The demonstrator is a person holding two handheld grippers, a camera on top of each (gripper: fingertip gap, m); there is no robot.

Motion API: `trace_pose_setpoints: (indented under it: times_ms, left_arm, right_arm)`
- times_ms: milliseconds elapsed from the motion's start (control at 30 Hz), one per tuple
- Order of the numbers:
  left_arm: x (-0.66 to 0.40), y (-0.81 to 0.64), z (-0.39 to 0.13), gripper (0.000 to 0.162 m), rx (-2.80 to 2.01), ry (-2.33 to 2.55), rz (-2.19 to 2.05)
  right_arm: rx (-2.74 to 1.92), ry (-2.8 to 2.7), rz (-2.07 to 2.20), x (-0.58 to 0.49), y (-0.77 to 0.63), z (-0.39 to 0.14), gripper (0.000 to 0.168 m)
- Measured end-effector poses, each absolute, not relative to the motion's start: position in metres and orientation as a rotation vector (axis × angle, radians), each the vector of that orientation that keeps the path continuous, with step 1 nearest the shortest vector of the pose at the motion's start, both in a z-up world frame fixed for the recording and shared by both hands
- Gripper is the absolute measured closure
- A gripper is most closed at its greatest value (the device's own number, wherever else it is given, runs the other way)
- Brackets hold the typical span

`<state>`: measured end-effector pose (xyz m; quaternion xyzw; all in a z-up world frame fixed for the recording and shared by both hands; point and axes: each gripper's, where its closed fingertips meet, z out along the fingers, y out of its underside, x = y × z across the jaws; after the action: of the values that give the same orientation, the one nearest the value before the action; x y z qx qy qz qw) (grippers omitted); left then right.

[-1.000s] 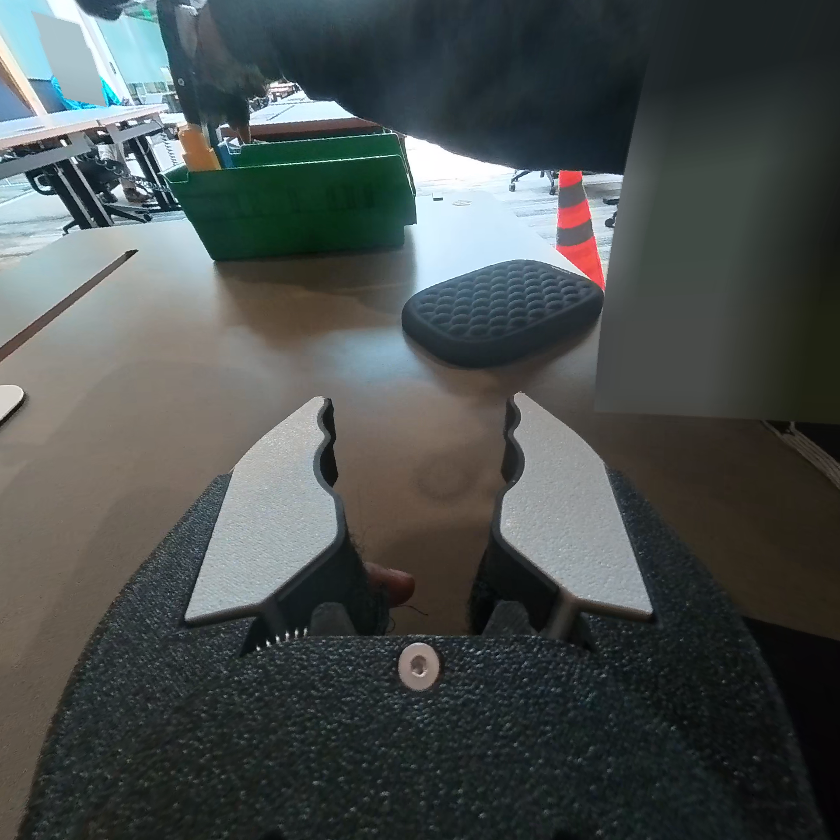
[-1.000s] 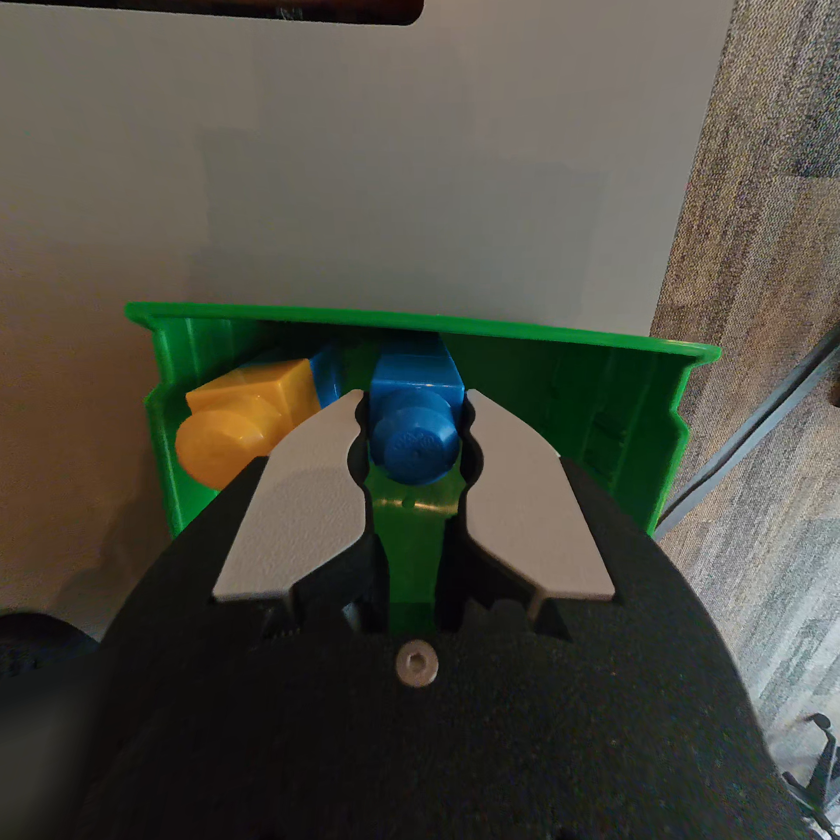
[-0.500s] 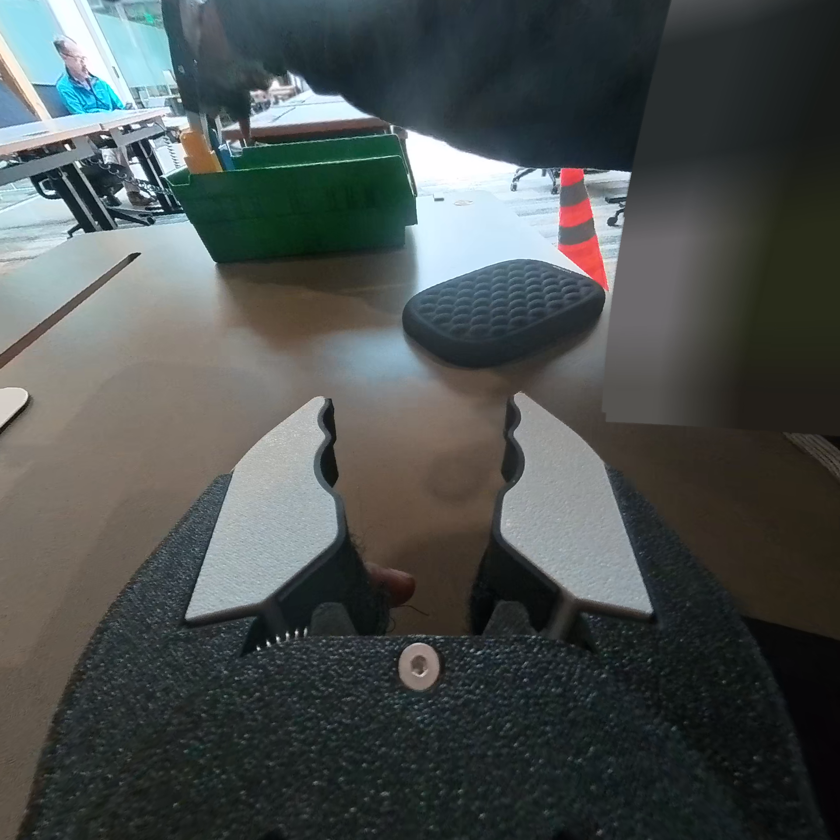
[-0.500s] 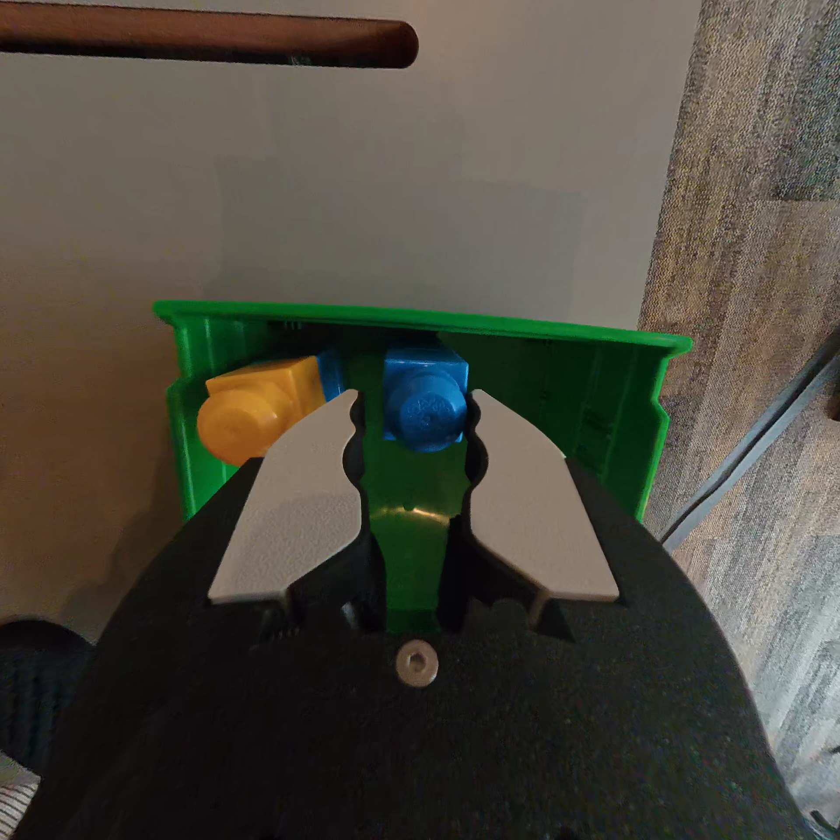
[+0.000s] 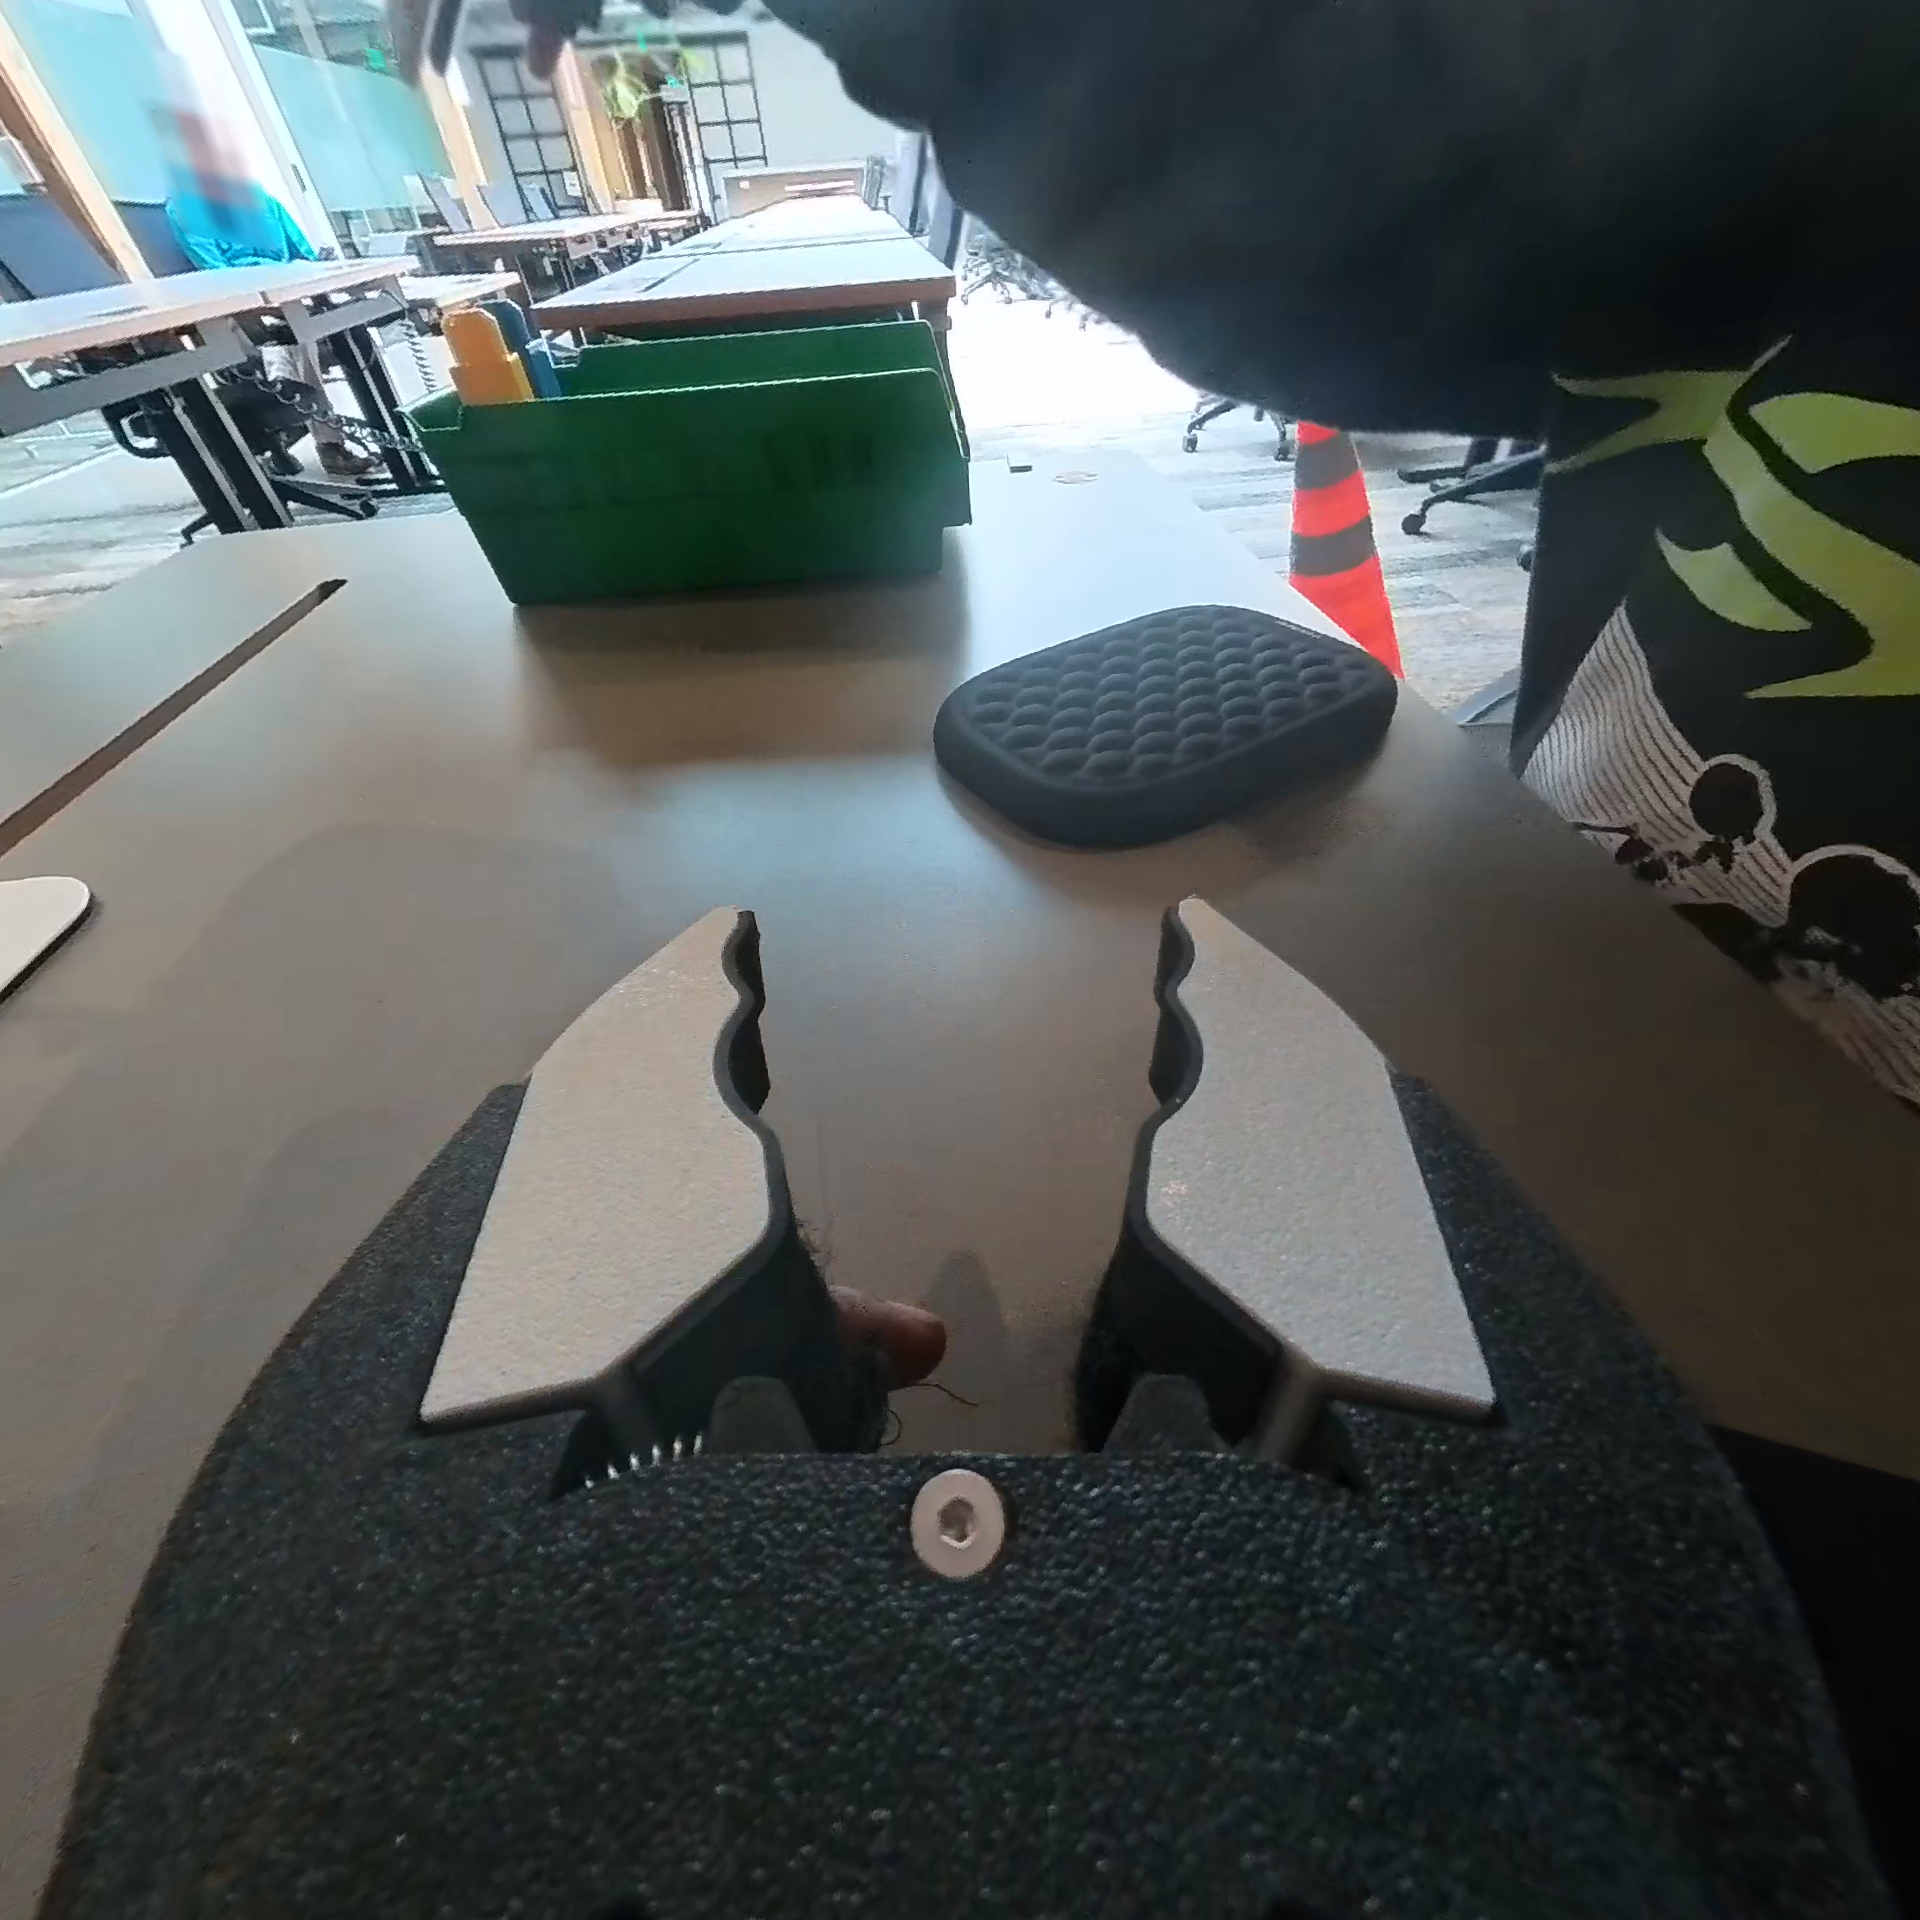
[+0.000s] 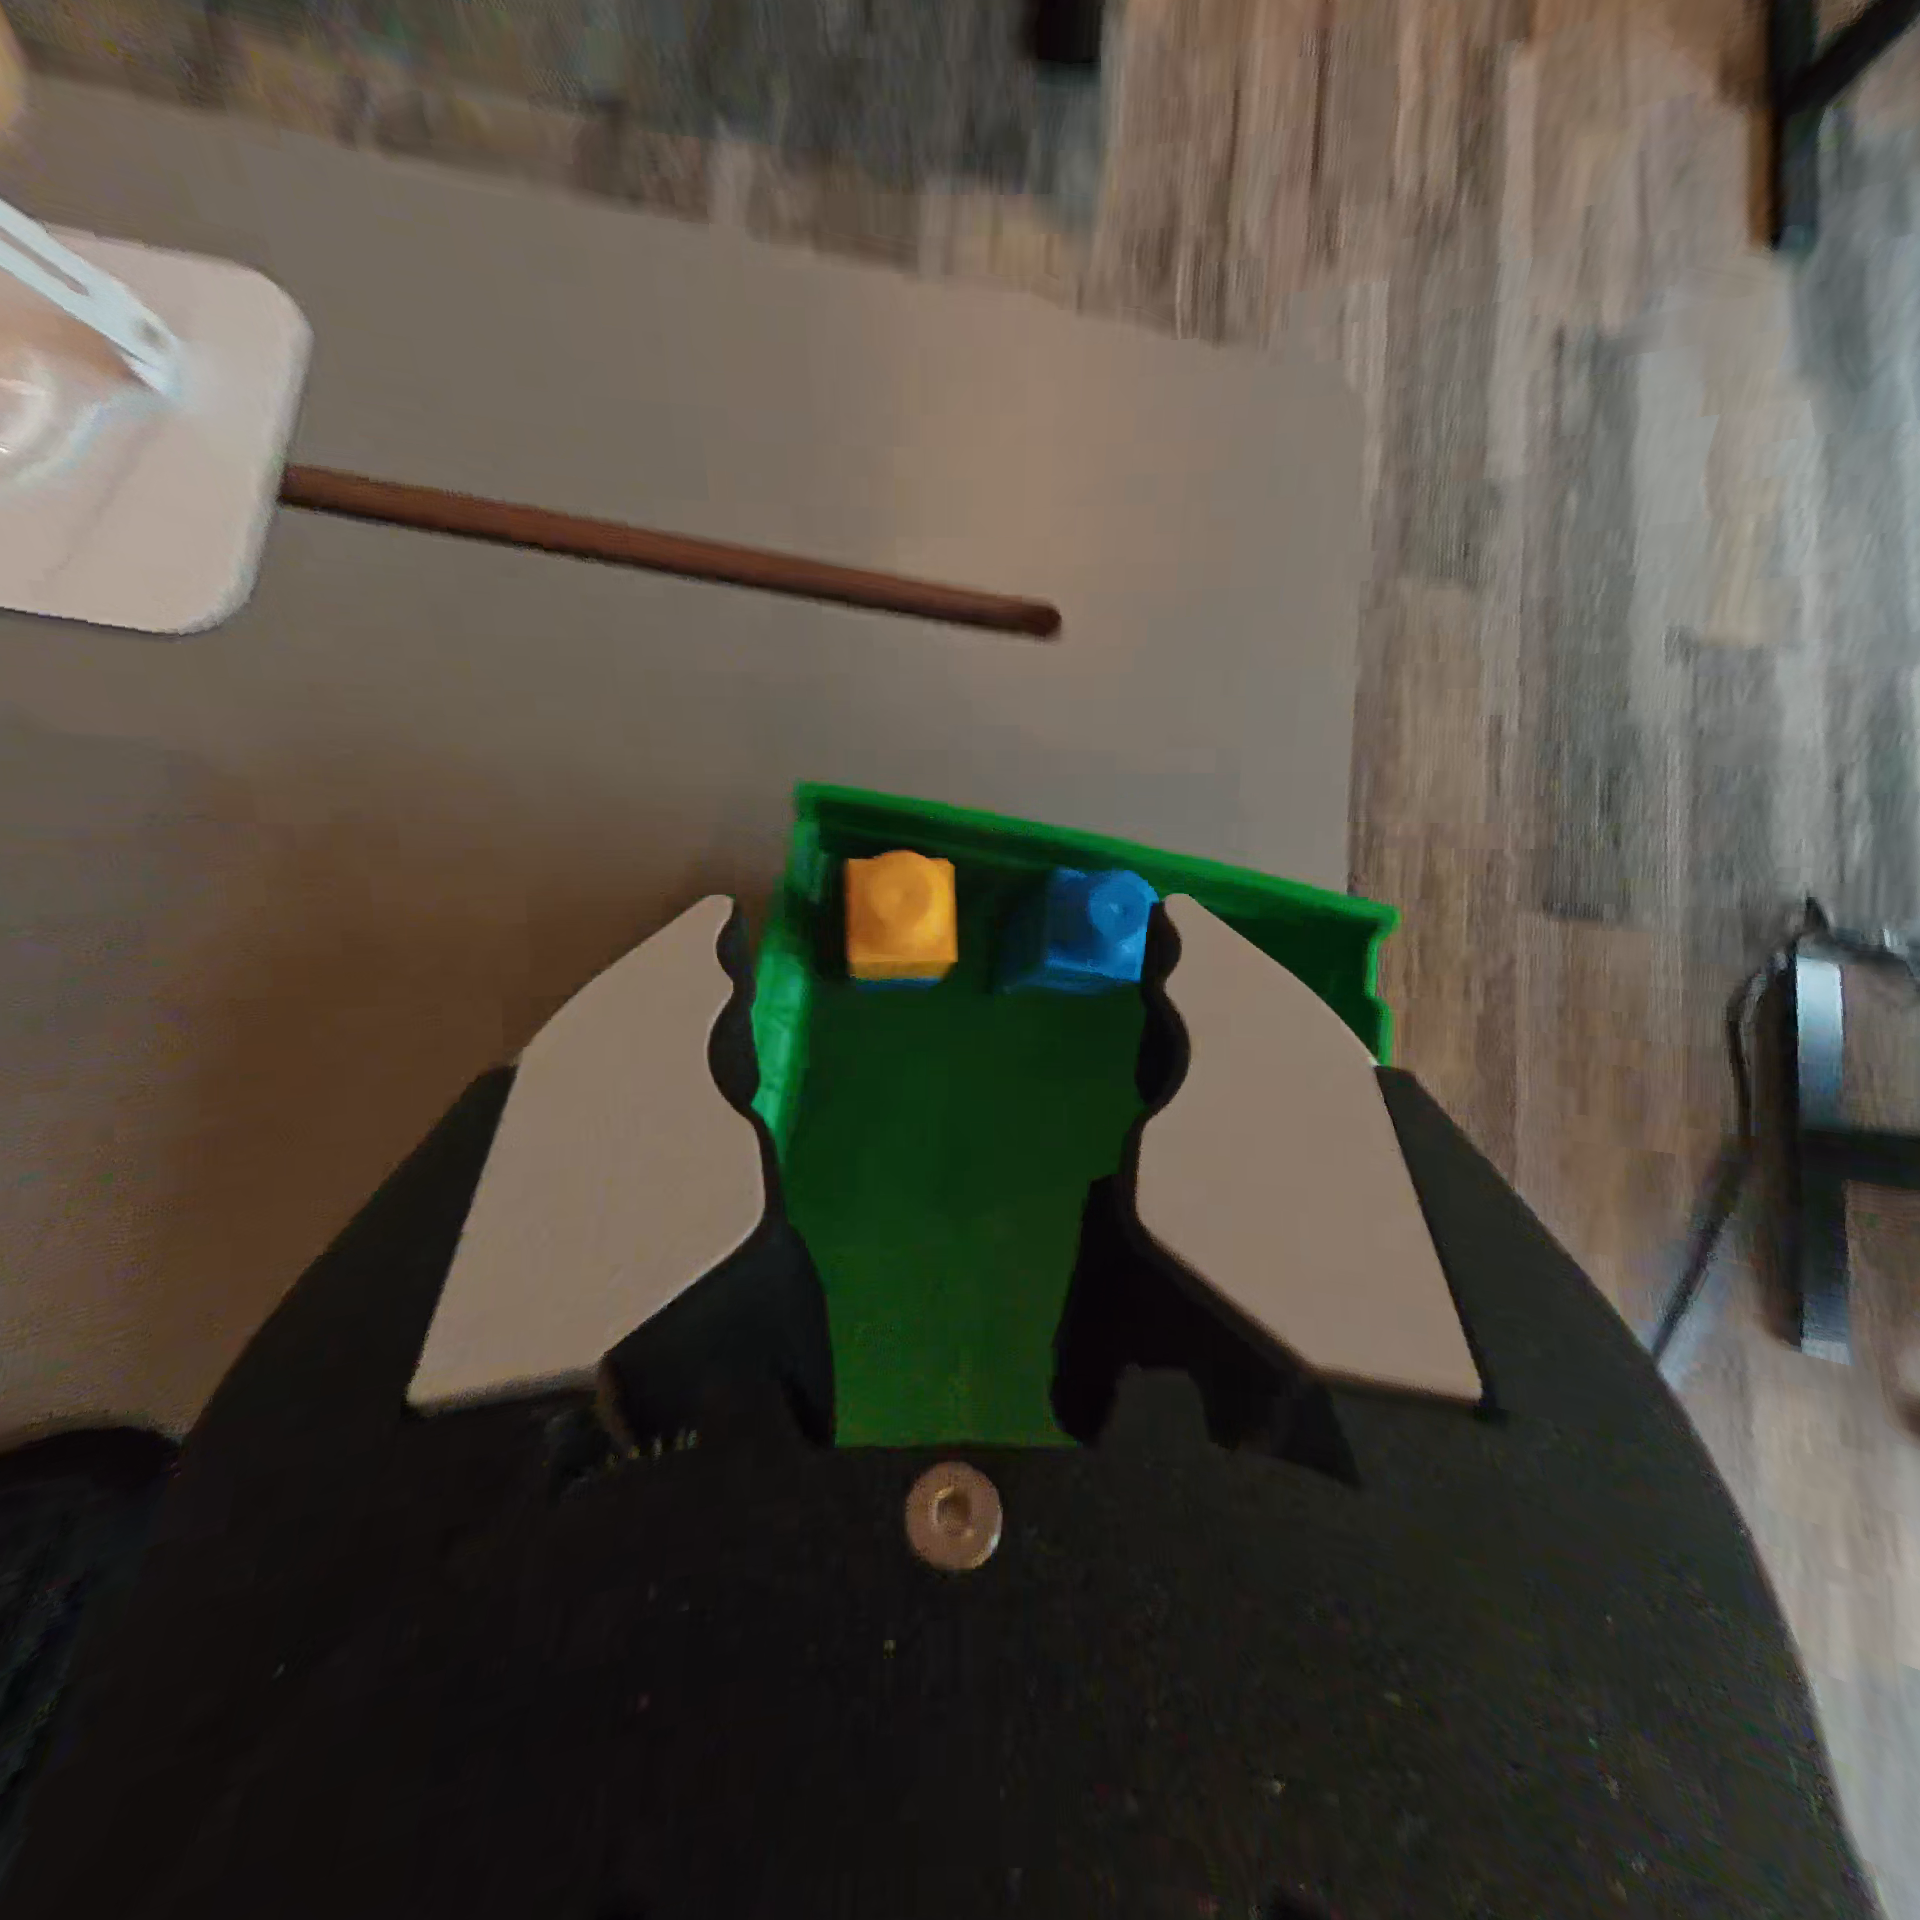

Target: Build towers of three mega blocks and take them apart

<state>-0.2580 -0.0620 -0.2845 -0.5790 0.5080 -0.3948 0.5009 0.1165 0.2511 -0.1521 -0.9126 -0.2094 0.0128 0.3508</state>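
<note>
A green bin (image 5: 707, 468) stands at the far side of the brown table (image 5: 416, 831). A yellow block (image 5: 480, 358) and a blue block (image 5: 525, 348) stick up at its left end. In the right wrist view I look down into the bin (image 6: 935, 1143): the yellow block (image 6: 900, 914) sits on a blue one, and another blue block (image 6: 1091, 935) stands to its right. My right gripper (image 6: 945, 914) is open, empty, high above the bin. My left gripper (image 5: 956, 925) is open and empty, low over the table's near part.
A black honeycomb pad (image 5: 1164, 717) lies on the table to the right. A person's dark sleeve and printed shirt (image 5: 1714, 623) fill the upper right. A white stand base (image 6: 135, 436) and a slot (image 6: 665, 551) are on the table. An orange cone (image 5: 1335, 530) stands on the floor. Tip to tip, the grippers are about 50 cm apart. The yellow block (image 6: 900, 914) sits 8 cm or so from the ends of my right fingers.
My right gripper has let go of the blue block, opened wide and risen well above the bin; its view is blurred by motion. My left gripper has stayed still.
</note>
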Motion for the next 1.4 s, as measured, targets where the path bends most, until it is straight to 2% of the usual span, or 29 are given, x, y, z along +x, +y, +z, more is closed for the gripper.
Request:
trace_pose_setpoints:
  times_ms: [167, 367, 767, 867, 1033, 1300, 1400]
  left_arm:
    - [-0.259, -0.062, -0.283, 0.089, -1.389, 1.217, -0.937]
    - [-0.26, -0.06, -0.282, 0.089, -1.392, 1.201, -0.939]
    - [-0.268, -0.057, -0.271, 0.088, -1.359, 1.124, -0.94]
    - [-0.272, -0.057, -0.257, 0.087, -1.348, 1.08, -0.943]
    - [-0.28, -0.058, -0.232, 0.084, -1.364, 1.037, -0.865]
    - [-0.306, -0.074, -0.205, 0.081, -1.435, 0.926, -0.667]
    - [-0.335, -0.079, -0.198, 0.085, -1.54, 0.85, -0.533]
  right_arm:
    - [-2.087, -0.584, 0.181, 0.072, 0.21, -0.115, 0.089]
    - [-1.874, -0.583, 0.197, 0.04, 0.155, -0.105, 0.072]
    - [-1.713, -0.633, 0.041, -0.01, 0.053, -0.167, 0.049]
    - [-1.693, -0.58, 0.084, -0.019, 0.043, -0.185, 0.049]
    - [-1.585, -0.512, 0.05, -0.029, 0.036, -0.21, 0.037]
    - [-1.491, -0.438, 0.152, -0.048, 0.025, -0.237, 0.042]
    - [-1.512, -0.44, 0.179, -0.047, 0.027, -0.242, 0.043]
